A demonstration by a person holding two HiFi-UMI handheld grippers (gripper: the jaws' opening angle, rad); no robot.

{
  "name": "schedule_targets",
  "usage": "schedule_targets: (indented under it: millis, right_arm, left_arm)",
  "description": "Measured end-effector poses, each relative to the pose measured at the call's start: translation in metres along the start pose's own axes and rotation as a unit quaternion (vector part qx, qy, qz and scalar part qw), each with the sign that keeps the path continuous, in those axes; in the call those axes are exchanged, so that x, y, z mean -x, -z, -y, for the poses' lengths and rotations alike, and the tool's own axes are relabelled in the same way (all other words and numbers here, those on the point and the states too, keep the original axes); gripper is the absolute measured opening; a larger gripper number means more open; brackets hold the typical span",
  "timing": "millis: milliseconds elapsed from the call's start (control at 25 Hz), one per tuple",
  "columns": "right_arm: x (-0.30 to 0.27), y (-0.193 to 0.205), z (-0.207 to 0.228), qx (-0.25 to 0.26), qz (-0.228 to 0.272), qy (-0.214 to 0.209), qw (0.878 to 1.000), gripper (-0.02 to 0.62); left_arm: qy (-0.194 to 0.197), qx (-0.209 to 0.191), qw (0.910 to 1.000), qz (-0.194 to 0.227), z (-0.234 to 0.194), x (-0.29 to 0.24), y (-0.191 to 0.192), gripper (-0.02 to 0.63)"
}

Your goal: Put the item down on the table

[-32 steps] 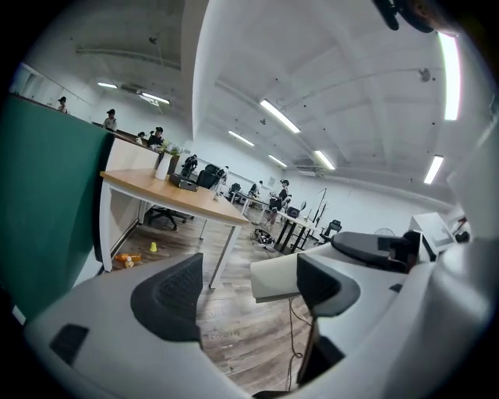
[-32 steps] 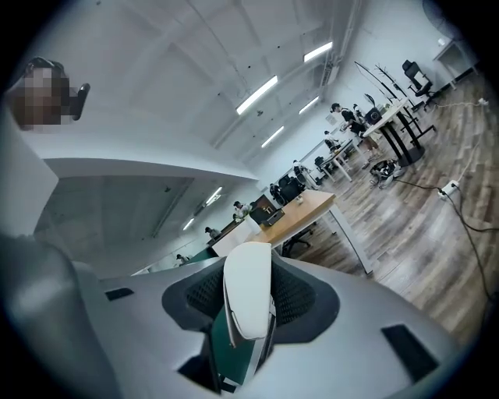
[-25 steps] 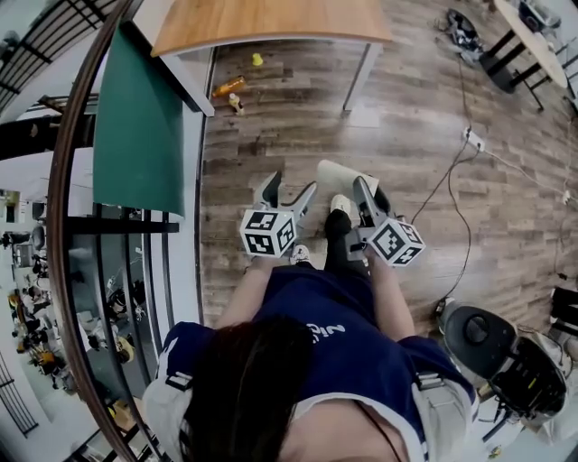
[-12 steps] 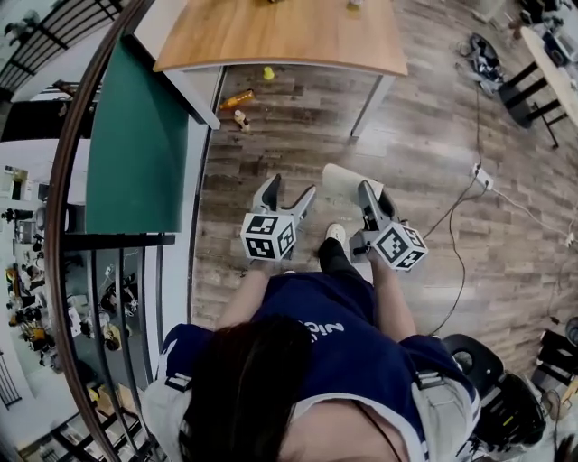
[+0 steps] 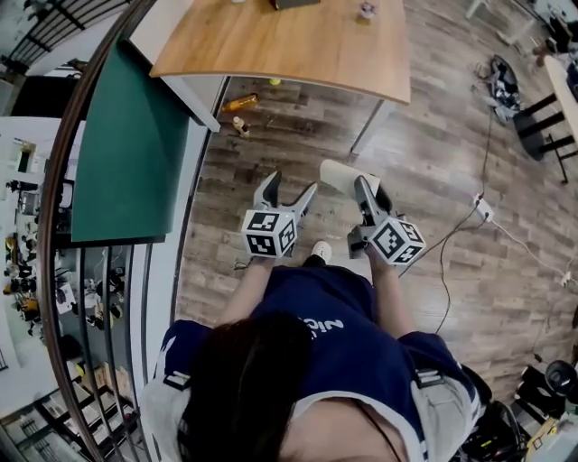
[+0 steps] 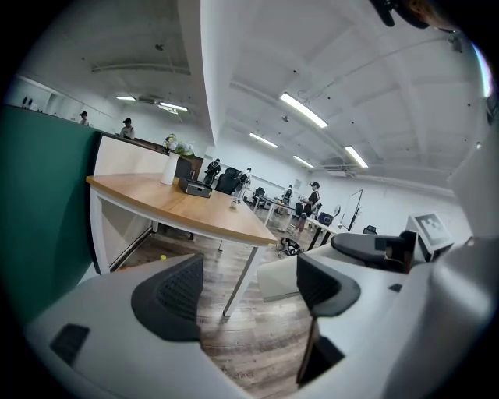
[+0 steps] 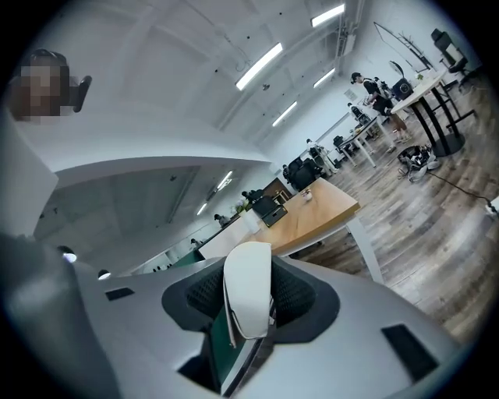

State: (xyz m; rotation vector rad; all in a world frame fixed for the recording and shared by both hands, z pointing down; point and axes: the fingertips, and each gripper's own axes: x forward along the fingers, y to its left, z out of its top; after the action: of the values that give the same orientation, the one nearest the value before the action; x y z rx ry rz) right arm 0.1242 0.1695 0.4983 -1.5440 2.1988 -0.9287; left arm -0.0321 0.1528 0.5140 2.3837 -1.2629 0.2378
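Note:
In the right gripper view my right gripper (image 7: 249, 294) is shut on a flat white item (image 7: 248, 280) with a green side, which stands upright between the dark pads. In the head view the white item (image 5: 341, 173) sticks out ahead of the right gripper (image 5: 359, 189), above the wood floor. My left gripper (image 5: 289, 189) is held level beside it, open, with nothing between its fingers (image 6: 168, 296). The wooden table (image 5: 298, 45) lies ahead of both grippers, a few steps away. The left gripper view shows the same table (image 6: 187, 209) beyond its open jaws.
A dark box (image 6: 195, 187) and a small cup (image 5: 366, 11) sit on the tabletop. An orange bottle (image 5: 240, 103), a yellow ball (image 5: 275, 82) and a small bottle (image 5: 241, 125) lie on the floor beneath. A green partition (image 5: 126, 135) stands at the left. Cables and a power strip (image 5: 483, 209) lie at the right.
The person has walked forward, so the table has come nearer and fills more of the head view. Both grippers keep their pose, the right one still clamped on the white item.

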Motion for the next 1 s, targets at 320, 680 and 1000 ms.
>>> schedule_targets:
  millis: [320,680,1000]
  right_arm:
    - [-0.016,-0.016,0.03,-0.004,-0.019,-0.012,1.0,0.16]
    - [-0.027,-0.017,0.042,-0.008,-0.025,-0.003,1.0,0.16]
    - [-0.063,-0.023,0.059,-0.016,-0.016,0.023,0.999,0.16]
  left_arm:
    - [-0.02,0.008,0.9998,0.0,0.008,-0.036,-0.003,0.359]
    - [-0.017,0.007,0.9998,-0.011,0.0,-0.057,-0.001,0.359]
    - [0.007,0.008,0.9996,-0.026,-0.026,-0.107,-0.011,0.359]
